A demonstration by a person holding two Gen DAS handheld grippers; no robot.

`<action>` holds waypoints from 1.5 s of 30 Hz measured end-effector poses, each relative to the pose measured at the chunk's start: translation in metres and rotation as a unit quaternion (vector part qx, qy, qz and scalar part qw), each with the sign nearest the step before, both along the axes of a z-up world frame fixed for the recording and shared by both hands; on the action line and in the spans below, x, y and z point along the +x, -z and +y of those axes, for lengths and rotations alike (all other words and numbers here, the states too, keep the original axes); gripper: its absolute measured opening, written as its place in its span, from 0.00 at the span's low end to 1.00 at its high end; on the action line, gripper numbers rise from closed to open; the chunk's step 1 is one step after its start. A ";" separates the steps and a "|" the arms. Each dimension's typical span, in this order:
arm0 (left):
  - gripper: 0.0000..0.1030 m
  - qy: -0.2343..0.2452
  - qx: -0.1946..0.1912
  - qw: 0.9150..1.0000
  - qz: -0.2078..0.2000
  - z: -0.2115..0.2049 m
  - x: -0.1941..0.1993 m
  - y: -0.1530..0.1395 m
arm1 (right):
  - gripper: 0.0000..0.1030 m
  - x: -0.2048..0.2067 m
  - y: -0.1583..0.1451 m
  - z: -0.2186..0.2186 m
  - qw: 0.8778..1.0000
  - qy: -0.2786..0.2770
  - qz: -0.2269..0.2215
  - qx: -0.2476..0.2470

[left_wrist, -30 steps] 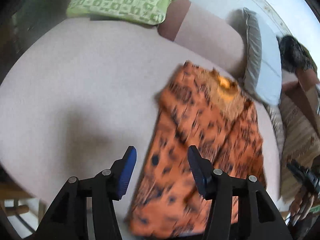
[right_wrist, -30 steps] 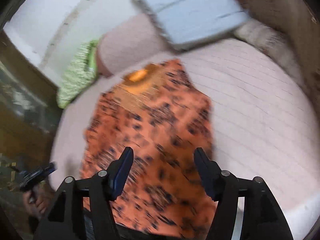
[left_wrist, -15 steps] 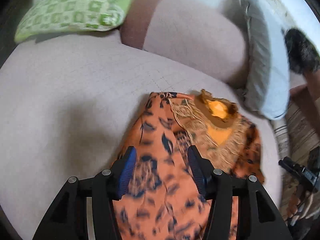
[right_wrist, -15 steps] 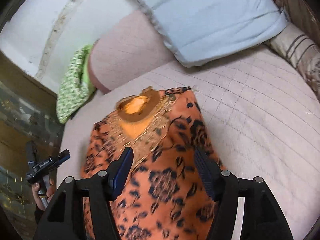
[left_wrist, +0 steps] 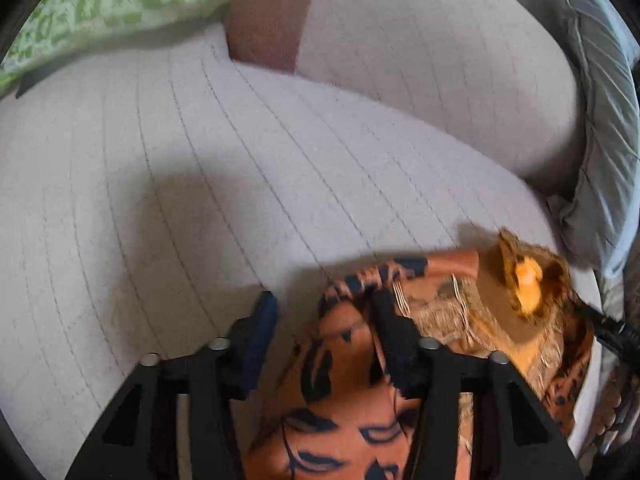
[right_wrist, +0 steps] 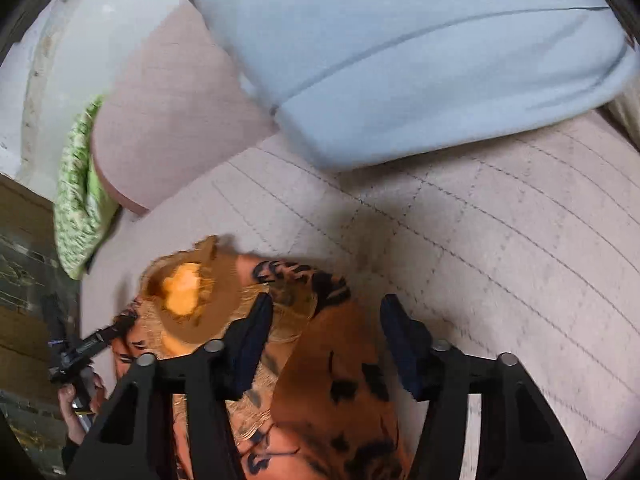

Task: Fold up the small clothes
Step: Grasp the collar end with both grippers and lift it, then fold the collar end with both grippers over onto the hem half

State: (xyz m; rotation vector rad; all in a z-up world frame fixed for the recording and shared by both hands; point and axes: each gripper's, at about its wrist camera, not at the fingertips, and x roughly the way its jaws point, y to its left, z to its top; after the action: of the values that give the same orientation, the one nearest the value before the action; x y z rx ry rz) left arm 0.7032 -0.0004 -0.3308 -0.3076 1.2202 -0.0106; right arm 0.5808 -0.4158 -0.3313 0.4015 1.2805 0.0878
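Note:
An orange garment [left_wrist: 340, 400] with a dark floral print and a gold embroidered neckline [left_wrist: 524, 284] lies flat on the pale quilted bed [left_wrist: 160, 200]. My left gripper [left_wrist: 324, 320] hangs low over the garment's left shoulder corner; its jaws are closing with the cloth edge between the pads, which do not press on it. My right gripper [right_wrist: 326, 316] stands over the other shoulder of the garment [right_wrist: 340, 360], beside the neckline [right_wrist: 188, 296]. Its jaws are also closing around a raised bit of cloth, still apart from it.
A green patterned pillow [left_wrist: 112, 4] and a pink bolster [left_wrist: 420, 60] lie at the head of the bed. A light blue pillow [right_wrist: 400, 60] sits just beyond the garment. A hand [right_wrist: 80, 400] holds the other gripper at the bed's left edge.
Both grippers have come down and forward along the garment to its shoulder end. Their jaws have narrowed around the shoulder cloth.

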 end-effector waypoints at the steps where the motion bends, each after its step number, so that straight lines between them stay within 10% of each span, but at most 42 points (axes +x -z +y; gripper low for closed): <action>1: 0.26 -0.002 -0.004 1.000 0.002 -0.001 0.002 0.003 | 0.18 0.002 0.004 0.002 1.000 -0.002 0.006 -0.007; 2: 0.10 0.003 -0.016 1.000 0.003 -0.002 0.003 0.005 | 0.16 0.002 0.007 0.002 1.000 0.000 0.009 -0.012; 11: 0.07 -0.001 -0.063 0.995 -0.079 0.027 -0.035 -0.059 | 0.11 -0.039 -0.069 -0.011 0.997 0.010 -0.072 0.000; 21: 0.07 0.024 -0.096 0.974 -0.202 0.060 -0.261 -0.163 | 0.11 -0.243 -0.190 -0.009 0.982 -0.060 -0.177 0.011; 32: 0.07 -0.010 -0.090 0.995 -0.046 0.062 -0.410 -0.046 | 0.11 -0.391 -0.083 0.004 0.999 -0.041 -0.027 0.001; 39: 0.08 -0.012 -0.107 0.990 -0.091 0.073 -0.434 -0.079 | 0.11 -0.421 -0.131 -0.008 0.997 -0.027 -0.073 0.014; 45: 0.09 -0.025 -0.099 0.995 -0.018 0.073 -0.441 -0.036 | 0.12 -0.429 -0.094 -0.010 0.999 -0.013 -0.013 0.026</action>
State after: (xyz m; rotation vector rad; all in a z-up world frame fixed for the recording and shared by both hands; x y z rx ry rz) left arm 0.2621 0.0729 -0.2952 -0.5086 1.1784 -0.0945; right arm 0.1515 -0.4259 -0.2372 0.4272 1.2596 0.1477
